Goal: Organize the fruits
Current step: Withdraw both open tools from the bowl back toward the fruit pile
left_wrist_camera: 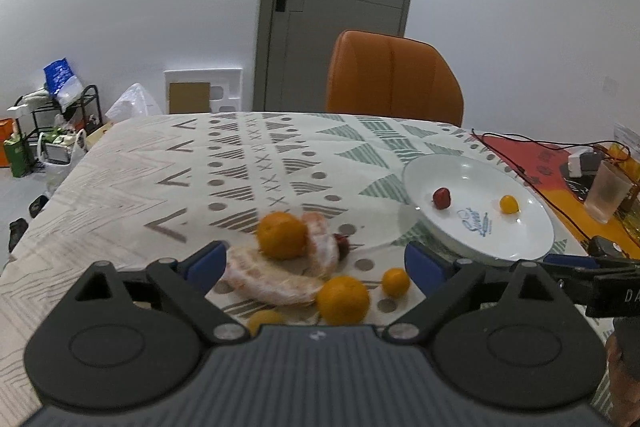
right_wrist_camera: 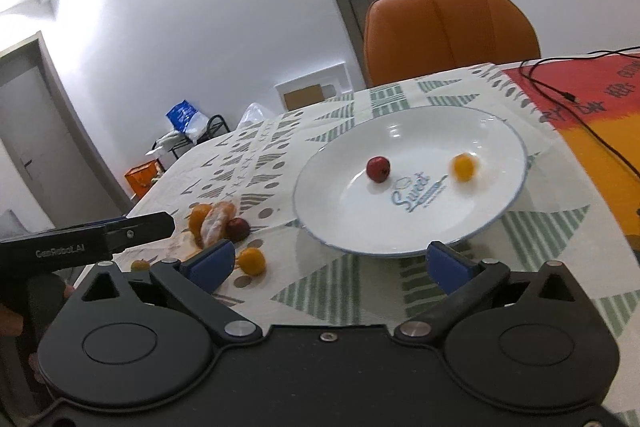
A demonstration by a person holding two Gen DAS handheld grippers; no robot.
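From the left wrist, the left gripper [left_wrist_camera: 314,265] hangs over the patterned cloth [left_wrist_camera: 132,179] with its blue fingers [left_wrist_camera: 206,264] spread wide and nothing between them. Just ahead of the gap lies a pile of fruit: an orange [left_wrist_camera: 282,235] resting on peeled segments [left_wrist_camera: 276,281], with a dark red fruit [left_wrist_camera: 343,245] tucked behind them on the right — blurred, so I cannot tell its kind. Nearer the gripper sit a second orange [left_wrist_camera: 343,300], a small orange fruit [left_wrist_camera: 395,281] to its right, and a yellowish one [left_wrist_camera: 264,321] half hidden by the gripper body. Ahead and to the right is the white plate [left_wrist_camera: 460,171], holding a red fruit [left_wrist_camera: 441,197] and a small yellow fruit [left_wrist_camera: 509,204], well apart from each other. The right gripper [left_wrist_camera: 592,269] shows at the right edge, near the plate's rim. Beyond the table stands an orange chair [left_wrist_camera: 394,79]. From the right wrist, the right gripper [right_wrist_camera: 332,265] is likewise wide open and empty, its fingers [right_wrist_camera: 448,263] just short of the plate [right_wrist_camera: 348,163], which lies straight ahead. The red fruit [right_wrist_camera: 378,169] and the yellow fruit [right_wrist_camera: 463,167] sit in the plate's well on either side of its blue lettering. To the left lies the fruit pile [right_wrist_camera: 214,225], with one small orange fruit [right_wrist_camera: 251,261] just beside the left finger, and the left gripper [right_wrist_camera: 120,233] reaches in from the left edge, near the pile.
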